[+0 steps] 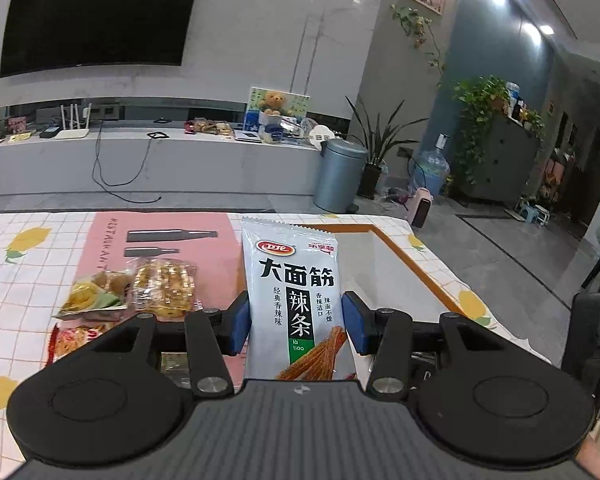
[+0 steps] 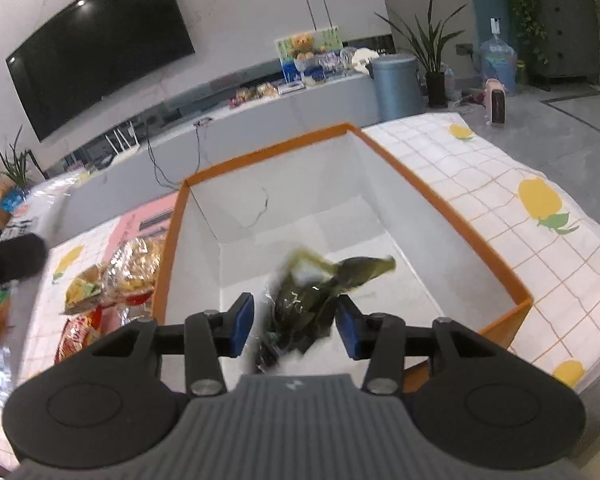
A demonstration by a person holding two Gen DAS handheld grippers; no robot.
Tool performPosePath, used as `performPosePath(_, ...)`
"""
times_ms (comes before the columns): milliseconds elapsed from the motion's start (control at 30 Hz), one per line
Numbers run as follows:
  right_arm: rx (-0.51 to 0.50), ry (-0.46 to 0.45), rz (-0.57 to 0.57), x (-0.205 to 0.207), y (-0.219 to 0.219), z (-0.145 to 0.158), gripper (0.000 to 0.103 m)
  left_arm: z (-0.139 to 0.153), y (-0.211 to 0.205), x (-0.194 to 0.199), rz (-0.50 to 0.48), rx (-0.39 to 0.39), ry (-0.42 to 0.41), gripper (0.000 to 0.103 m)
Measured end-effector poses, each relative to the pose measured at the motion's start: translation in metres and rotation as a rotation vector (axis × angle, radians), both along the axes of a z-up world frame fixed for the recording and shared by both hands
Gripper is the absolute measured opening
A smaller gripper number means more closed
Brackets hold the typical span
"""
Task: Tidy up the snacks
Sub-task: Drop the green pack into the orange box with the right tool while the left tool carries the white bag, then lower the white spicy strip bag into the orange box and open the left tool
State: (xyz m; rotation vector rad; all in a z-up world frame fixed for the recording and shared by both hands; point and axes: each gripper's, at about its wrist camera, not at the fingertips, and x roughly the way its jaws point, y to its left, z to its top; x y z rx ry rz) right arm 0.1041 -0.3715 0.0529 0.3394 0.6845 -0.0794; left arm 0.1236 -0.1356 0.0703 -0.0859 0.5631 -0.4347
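One orange-rimmed box (image 2: 440, 196) on the table (image 2: 540, 240), white inside; everything placed relative to it. Two grippers.

Left gripper (image 1: 296, 320): jaws closed on one silver spicy-strip packet (image 1: 294, 292), a blue pad pressing each side edge. Packet upright, its top standing above the pads, its lower end running back toward the gripper body. In the left wrist view it is held above the table just left of the box's left wall, outside the box.

Right gripper (image 2: 295, 326): over the box interior, pointing down into it. One dark green packet (image 2: 316, 292) lies between the jaws, blurred. The left pad stands clear of it with a visible gap; the right pad is close to it, contact unclear. Jaws open, no grip. Whether the packet rests on the box floor, can't tell.

Left of the box, on the table: a loose pile of snacks (image 1: 140, 292), at least three packets: one clear bag of yellow pastries, one yellow-green packet, one red packet. One pink placemat (image 1: 160, 240) under the pile, touching the box's left side.
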Motion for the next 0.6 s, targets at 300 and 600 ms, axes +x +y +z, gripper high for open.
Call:
performPosePath(300,-0.001,-0.152,-0.16,-0.027,-0.027,0.026,0.068,-0.019,-0.042,0.007,-0.032,-0.02,0.085,0.054)
performPosePath(600,0.116,-0.263,-0.397,-0.053,-0.067,0.036,0.069,-0.041,-0.065,0.02,-0.041,-0.042,0.176,0.055)
